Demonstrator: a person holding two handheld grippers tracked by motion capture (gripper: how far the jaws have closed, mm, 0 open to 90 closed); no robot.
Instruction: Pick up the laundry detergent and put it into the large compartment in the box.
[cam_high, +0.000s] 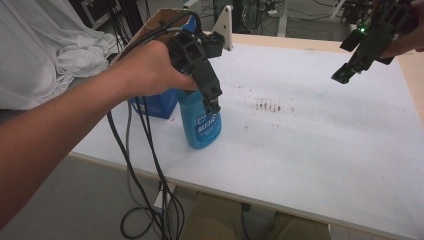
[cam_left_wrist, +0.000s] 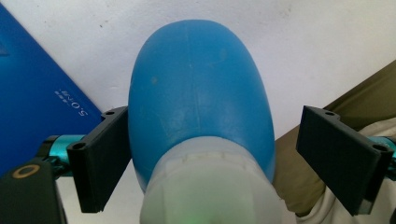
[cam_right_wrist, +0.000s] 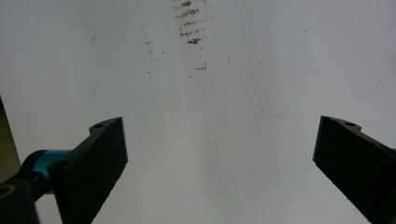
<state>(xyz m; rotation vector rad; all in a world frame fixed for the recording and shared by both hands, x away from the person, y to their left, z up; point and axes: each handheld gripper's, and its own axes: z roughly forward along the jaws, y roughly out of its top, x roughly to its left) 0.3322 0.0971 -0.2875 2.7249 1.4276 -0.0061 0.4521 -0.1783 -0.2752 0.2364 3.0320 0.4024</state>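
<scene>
A blue plastic spray bottle (cam_high: 202, 125) stands upright on the white table (cam_high: 310, 150), near its front left edge. My left gripper (cam_high: 212, 102) comes down over it from above, its jaws on either side of the bottle's shoulder. In the left gripper view the bottle (cam_left_wrist: 201, 93) sits between the pads: the left pad (cam_left_wrist: 105, 158) is against it, while a gap separates the right pad (cam_left_wrist: 341, 158) from it. My right gripper (cam_high: 345, 74) hangs above the table's far right, open. Nothing lies between its jaws (cam_right_wrist: 219, 140), just the white tabletop.
A dark blue box (cam_high: 157, 105) stands just behind and left of the bottle, with an open cardboard box (cam_high: 160, 22) behind it. Brown smudges (cam_high: 267, 106) mark the table's middle. White cloth (cam_high: 45, 45) lies off to the left. Cables (cam_high: 150, 190) hang past the front edge.
</scene>
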